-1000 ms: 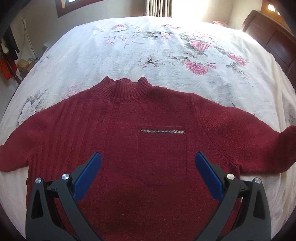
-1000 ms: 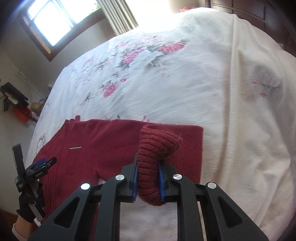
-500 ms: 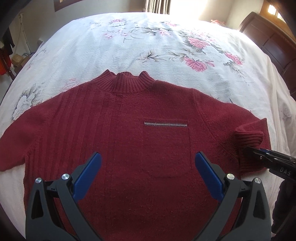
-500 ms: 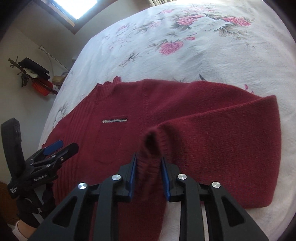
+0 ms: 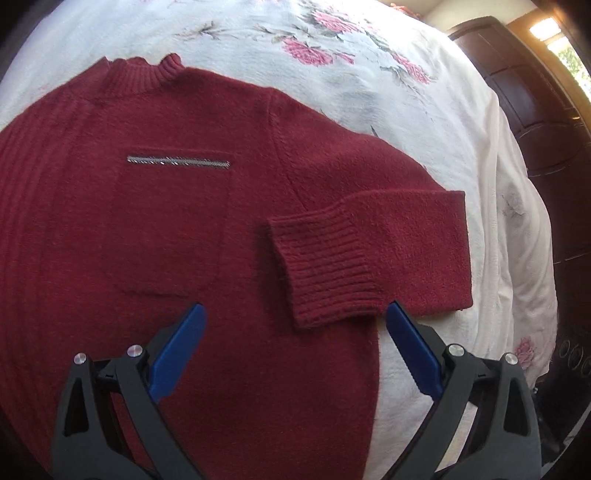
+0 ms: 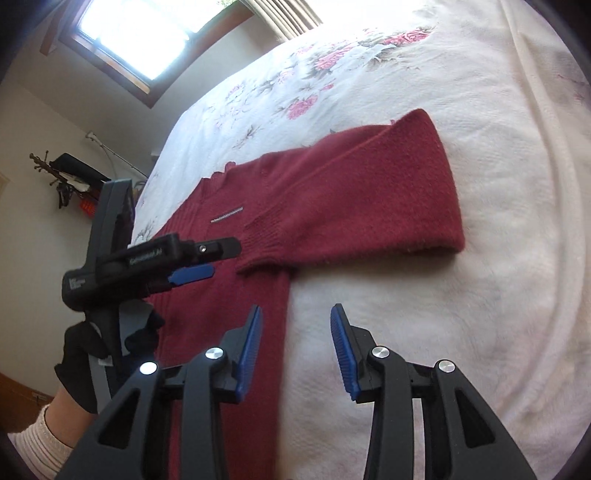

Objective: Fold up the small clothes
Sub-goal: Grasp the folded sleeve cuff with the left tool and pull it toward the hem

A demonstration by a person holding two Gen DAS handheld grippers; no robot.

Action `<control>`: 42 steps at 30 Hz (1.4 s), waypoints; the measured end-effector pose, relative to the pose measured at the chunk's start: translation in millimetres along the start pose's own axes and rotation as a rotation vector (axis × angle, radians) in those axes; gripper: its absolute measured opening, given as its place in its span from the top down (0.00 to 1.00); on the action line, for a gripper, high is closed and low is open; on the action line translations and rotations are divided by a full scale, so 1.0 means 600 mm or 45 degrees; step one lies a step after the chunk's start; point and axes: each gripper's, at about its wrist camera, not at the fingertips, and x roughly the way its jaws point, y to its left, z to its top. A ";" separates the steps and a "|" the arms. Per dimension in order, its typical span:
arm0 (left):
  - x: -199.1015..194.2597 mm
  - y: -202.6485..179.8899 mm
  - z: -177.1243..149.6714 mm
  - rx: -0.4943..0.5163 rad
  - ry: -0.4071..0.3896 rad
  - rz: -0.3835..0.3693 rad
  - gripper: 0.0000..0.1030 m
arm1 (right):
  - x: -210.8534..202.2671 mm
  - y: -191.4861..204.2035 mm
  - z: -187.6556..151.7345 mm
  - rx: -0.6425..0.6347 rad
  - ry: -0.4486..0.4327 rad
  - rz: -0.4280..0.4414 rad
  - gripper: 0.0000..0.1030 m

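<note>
**Red sweater on bed, right sleeve folded in, both grippers empty**

Nearest in the right wrist view: right gripper (image 6: 295, 347), blue pads spread apart, holding nothing, hovering over the near right edge of the sweater (image 6: 229, 332) where red knit meets white bedspread (image 6: 443, 295). At near left, left gripper (image 6: 192, 264), seen side-on, gripped by a black-gloved hand (image 6: 88, 354) with a pale ribbed cuff below. In the left wrist view, left gripper (image 5: 295, 354) spread wide and empty, low over the sweater's lower body.

Beyond the pads: red knit sweater (image 5: 147, 221) lying flat, front up, on a white floral bedspread (image 5: 369, 74). Right sleeve (image 5: 388, 243) doubled back toward the chest, ribbed cuff (image 5: 325, 266) resting on the body just right of the chest pocket, fold edge at far right. A silver trim strip (image 5: 177, 161) across the pocket top. Ribbed collar (image 5: 140, 77) at the far edge. Left sleeve out of frame in both views.

Farther off: dark wooden furniture (image 5: 535, 129) at far right, a bright window (image 6: 155, 29) and curtain on the far wall.

Likely step: first sleeve fold finished and let go. Next move probably calls for reaching across to the left sleeve, pinching its cuff and drawing it over the chest to match, then folding the hem up toward the collar.
</note>
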 end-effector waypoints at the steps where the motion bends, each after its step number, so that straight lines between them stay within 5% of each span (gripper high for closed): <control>1: 0.015 -0.002 0.001 -0.022 0.030 -0.027 0.24 | -0.004 -0.005 -0.010 0.001 -0.004 -0.009 0.61; 5: 0.038 -0.006 0.012 -0.085 0.023 -0.037 0.31 | -0.017 -0.015 -0.041 0.007 -0.031 -0.026 0.57; 8: 0.035 -0.011 0.024 -0.106 0.005 -0.047 0.59 | -0.021 -0.018 -0.056 -0.008 -0.038 -0.070 0.56; 10: 0.023 -0.007 0.027 -0.126 -0.029 -0.046 0.95 | -0.023 -0.021 -0.061 -0.011 -0.039 -0.086 0.56; 15: -0.044 0.009 0.022 -0.153 -0.188 -0.158 0.95 | -0.022 -0.034 -0.058 0.026 -0.050 -0.086 0.56; 24: -0.183 0.112 0.039 -0.152 -0.417 -0.002 0.96 | -0.004 -0.031 -0.015 0.112 -0.060 -0.017 0.56; 34: -0.272 0.282 0.058 -0.271 -0.505 0.171 0.96 | 0.102 0.006 0.087 0.204 -0.023 0.026 0.56; 38: -0.275 0.337 0.058 -0.319 -0.501 0.202 0.96 | 0.156 0.025 0.120 0.186 0.029 -0.036 0.58; 40: -0.263 0.359 0.062 -0.336 -0.483 0.220 0.96 | 0.180 0.031 0.125 0.166 0.068 -0.077 0.73; 42: -0.245 0.377 0.060 -0.343 -0.458 0.253 0.96 | 0.195 0.031 0.123 0.152 0.087 -0.151 0.75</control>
